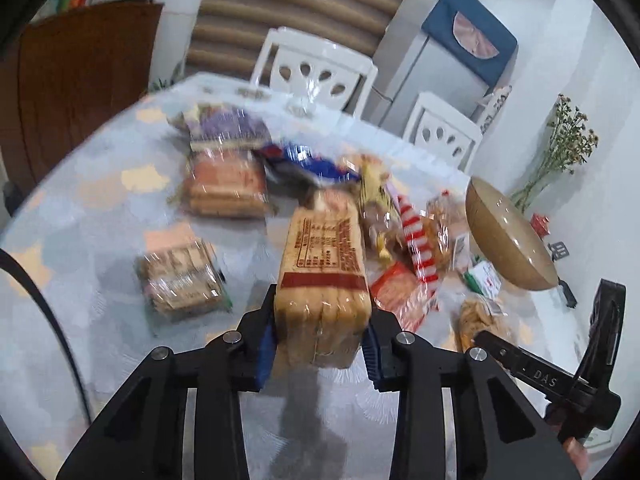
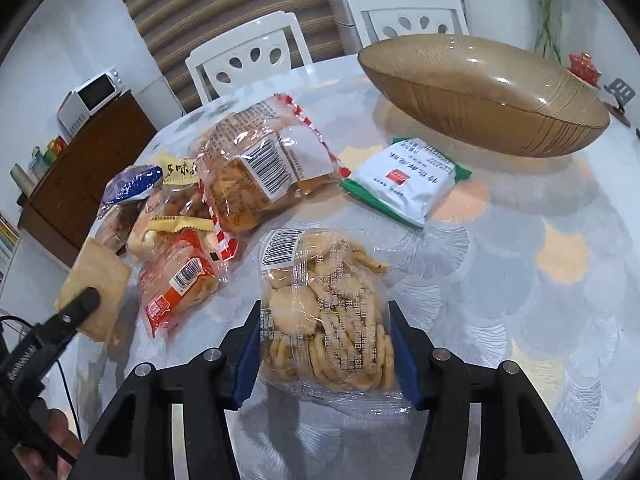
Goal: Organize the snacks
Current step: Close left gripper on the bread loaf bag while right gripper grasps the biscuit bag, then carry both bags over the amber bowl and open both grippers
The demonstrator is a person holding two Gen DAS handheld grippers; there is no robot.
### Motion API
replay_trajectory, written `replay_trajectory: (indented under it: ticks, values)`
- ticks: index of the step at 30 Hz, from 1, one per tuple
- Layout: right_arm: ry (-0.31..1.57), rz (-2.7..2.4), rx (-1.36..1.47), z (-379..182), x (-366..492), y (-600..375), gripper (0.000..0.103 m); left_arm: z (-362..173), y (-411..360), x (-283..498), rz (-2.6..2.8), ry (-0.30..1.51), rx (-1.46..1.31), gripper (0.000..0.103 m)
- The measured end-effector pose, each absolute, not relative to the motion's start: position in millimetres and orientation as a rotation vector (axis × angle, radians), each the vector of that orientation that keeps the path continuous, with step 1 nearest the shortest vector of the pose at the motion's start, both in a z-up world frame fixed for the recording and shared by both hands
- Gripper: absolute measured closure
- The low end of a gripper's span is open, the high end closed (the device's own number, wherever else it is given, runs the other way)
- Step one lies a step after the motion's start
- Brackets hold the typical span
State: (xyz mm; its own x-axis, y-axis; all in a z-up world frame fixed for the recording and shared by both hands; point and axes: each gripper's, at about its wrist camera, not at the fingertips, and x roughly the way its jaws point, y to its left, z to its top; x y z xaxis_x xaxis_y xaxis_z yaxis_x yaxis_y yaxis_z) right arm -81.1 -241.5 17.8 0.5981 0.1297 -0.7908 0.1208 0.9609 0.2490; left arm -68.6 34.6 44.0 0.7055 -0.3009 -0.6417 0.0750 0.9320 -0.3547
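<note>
A: What do we have in the left hand-held gripper (image 1: 322,344)?

B: We have its blue pads pressed in on both sides of a wrapped loaf of sliced bread (image 1: 324,276), which is lifted clear of the desk (image 1: 80,208); its shadow falls on the cloth beneath.

A: And the right hand-held gripper (image 2: 326,354)?

B: We see its jaws partly closed around a clear bag of round crackers (image 2: 328,304). Both pads sit against the sides of the bag, which rests on the desk just in front of us.

A: Where do the other snacks lie?

B: From the right wrist view we see a heap to the left of the cracker bag: a red-striped biscuit bag (image 2: 260,168), an orange packet (image 2: 180,284) and a yellow-labelled pack (image 2: 176,184). A white and green packet (image 2: 404,180) lies apart, near the brown bowl (image 2: 480,100) at the far side.

A: And from the left wrist?

B: Blurred, but we make out three wrapped packs lying separately on the desk, left of the loaf.
</note>
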Motion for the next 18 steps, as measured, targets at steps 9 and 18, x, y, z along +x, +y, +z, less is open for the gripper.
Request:
replay_trajectory:
  ticks: [9,18]
  values:
    - [0.845,-0.001,0.281,50.2,-92.9,-258.6,0.048,58.1,21.1,-64.4,-0.234,0.753,-0.298,0.071]
    - [0.814,-0.028,0.301,66.5,-94.9,-279.5,0.048,84.7,2.8,-66.0,-0.272,0.71,-0.265,0.071]
